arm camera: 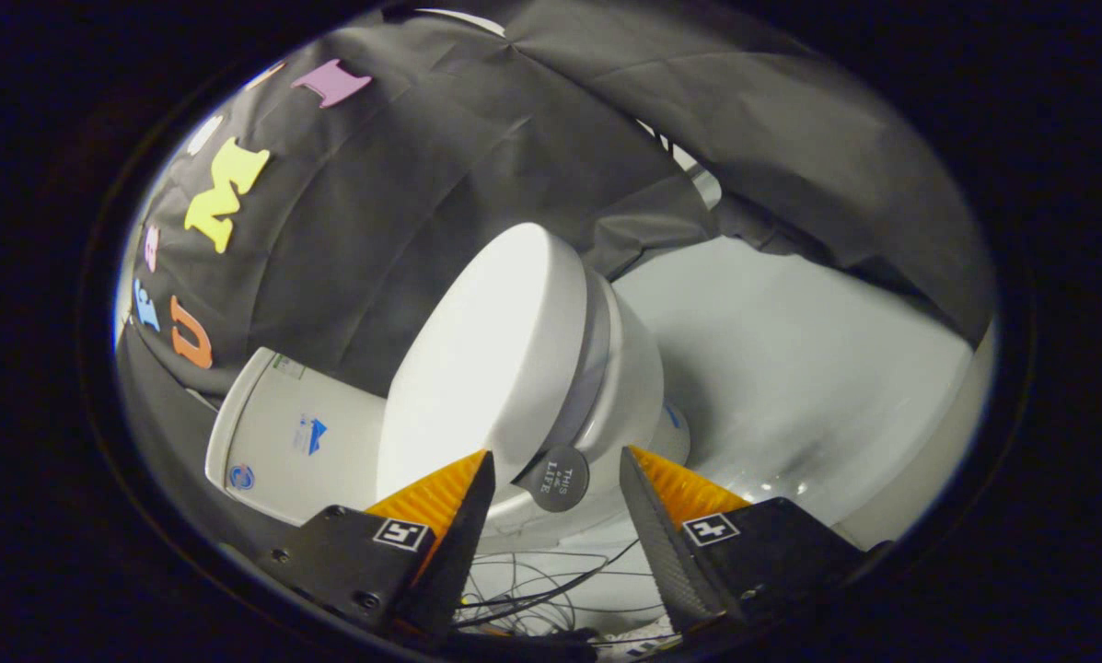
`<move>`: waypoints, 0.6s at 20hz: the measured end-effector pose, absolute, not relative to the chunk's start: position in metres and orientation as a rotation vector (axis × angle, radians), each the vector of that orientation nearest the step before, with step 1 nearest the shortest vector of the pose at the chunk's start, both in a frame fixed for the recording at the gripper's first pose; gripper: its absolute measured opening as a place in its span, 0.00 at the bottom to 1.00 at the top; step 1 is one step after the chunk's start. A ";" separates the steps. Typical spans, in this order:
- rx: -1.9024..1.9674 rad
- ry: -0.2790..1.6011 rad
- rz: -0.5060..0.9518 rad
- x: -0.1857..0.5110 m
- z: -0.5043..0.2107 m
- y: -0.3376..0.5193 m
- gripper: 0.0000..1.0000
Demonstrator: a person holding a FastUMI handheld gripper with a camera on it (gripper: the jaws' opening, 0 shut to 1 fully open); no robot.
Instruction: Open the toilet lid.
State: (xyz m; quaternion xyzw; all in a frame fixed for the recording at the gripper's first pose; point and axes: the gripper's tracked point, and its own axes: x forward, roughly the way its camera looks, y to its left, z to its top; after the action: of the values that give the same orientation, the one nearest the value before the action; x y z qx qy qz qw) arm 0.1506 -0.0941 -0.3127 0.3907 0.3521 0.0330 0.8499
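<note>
A white toilet stands just ahead of the fingers, seen tilted. Its lid point(486, 359) lies closed on the seat and bowl point(629, 387). A round dark handle tab point(558, 479) sticks out from the lid's rim, between the two fingertips and slightly beyond them. My gripper point(558, 460) is open, its fingers apart on either side of the tab, touching nothing. The white tank point(288, 437) sits behind the lid, against the black cloth wall.
A pale glossy floor point(790, 368) spreads beyond the bowl. Black cloth walls point(403, 203) close in behind and around the toilet. Thin dark cables point(532, 589) lie on the floor near the toilet's base, between the fingers.
</note>
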 end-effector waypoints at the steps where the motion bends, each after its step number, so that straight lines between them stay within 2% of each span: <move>1: 0.840 0.750 0.075 0.151 -0.317 -0.091 0.82; 5: 0.910 0.771 0.098 0.154 -0.327 -0.082 0.63; 9: 0.976 0.766 0.103 0.158 -0.330 -0.084 0.34; 12: 1.106 0.749 0.124 0.162 -0.325 -0.088 0.20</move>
State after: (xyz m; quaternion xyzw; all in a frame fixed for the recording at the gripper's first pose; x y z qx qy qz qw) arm 0.1616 -0.0882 -0.3251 0.5123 0.3472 0.0575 0.7834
